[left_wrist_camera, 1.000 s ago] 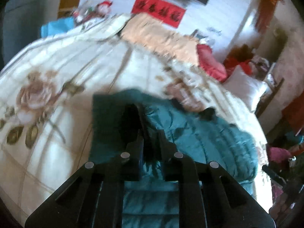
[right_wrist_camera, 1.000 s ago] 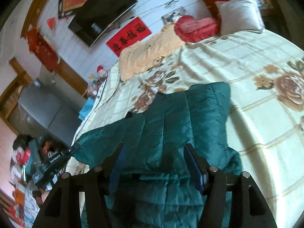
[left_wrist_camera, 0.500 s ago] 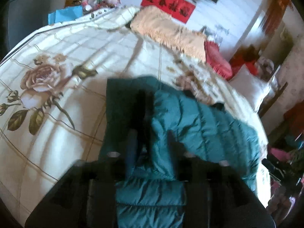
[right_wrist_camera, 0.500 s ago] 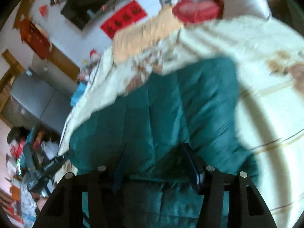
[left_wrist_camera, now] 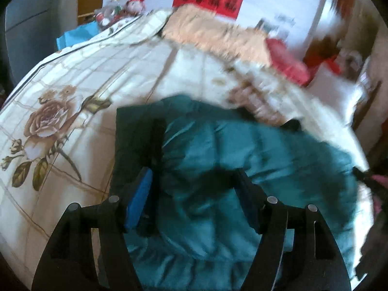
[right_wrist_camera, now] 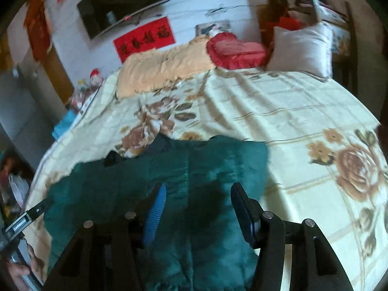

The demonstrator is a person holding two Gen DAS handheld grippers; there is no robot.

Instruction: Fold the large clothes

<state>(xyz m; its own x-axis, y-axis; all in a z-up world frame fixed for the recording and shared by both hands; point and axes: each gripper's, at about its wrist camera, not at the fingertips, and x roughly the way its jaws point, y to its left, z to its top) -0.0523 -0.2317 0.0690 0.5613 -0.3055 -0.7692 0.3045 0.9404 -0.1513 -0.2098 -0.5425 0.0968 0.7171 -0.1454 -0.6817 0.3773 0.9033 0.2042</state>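
Floral bedspread point(right_wrist_camera: 278, 111) carries the teal quilted jacket point(right_wrist_camera: 206, 169) near its front edge. Left gripper point(left_wrist_camera: 194, 189), pinched shut a second ago, is now spreading over the jacket; right gripper point(right_wrist_camera: 197, 206) stays parted, gripping nothing.

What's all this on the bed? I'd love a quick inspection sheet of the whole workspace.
Surface: cream bedspread with brown rose print.
Job's things: dark teal quilted puffer jacket, lying partly folded.
Clutter: peach fringed blanket, red heart-shaped cushion, silvery pillow.
Grippers: left hand-held gripper opening over the jacket; right hand-held gripper open above it.
Cables: nothing seen.
Surroundings: dark wall television, red banner.
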